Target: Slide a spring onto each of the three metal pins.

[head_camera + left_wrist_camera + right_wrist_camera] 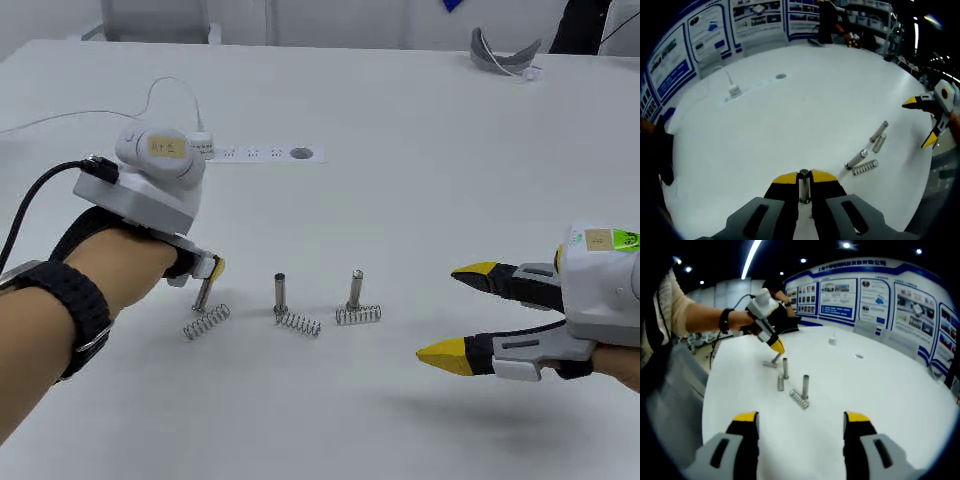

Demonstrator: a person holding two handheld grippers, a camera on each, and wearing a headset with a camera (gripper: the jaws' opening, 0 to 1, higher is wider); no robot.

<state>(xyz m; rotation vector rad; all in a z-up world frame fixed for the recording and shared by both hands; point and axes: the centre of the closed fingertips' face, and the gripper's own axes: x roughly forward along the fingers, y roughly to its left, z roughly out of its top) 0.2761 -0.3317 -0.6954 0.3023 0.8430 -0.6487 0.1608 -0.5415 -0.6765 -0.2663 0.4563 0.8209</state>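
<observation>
Three short metal pins and three loose springs lie in a row on the white table (pixel 400 160). My left gripper (pixel 210 268) is shut on the leftmost pin (pixel 203 293), which leans; in the left gripper view that pin (pixel 803 185) sits between the yellow tips. One spring (pixel 207 321) lies just beside it. The middle pin (pixel 280 293) and the right pin (pixel 355 289) stand upright, with a spring (pixel 298 322) and another spring (pixel 358 314) lying at their bases. My right gripper (pixel 458 311) hovers open to the right of the row, holding nothing, its jaws wide apart (pixel 801 416).
A white power strip (pixel 255 154) with a cable lies farther back on the table. A grey curved object (pixel 500 55) rests near the far edge. Poster boards (pixel 875 295) line the wall behind.
</observation>
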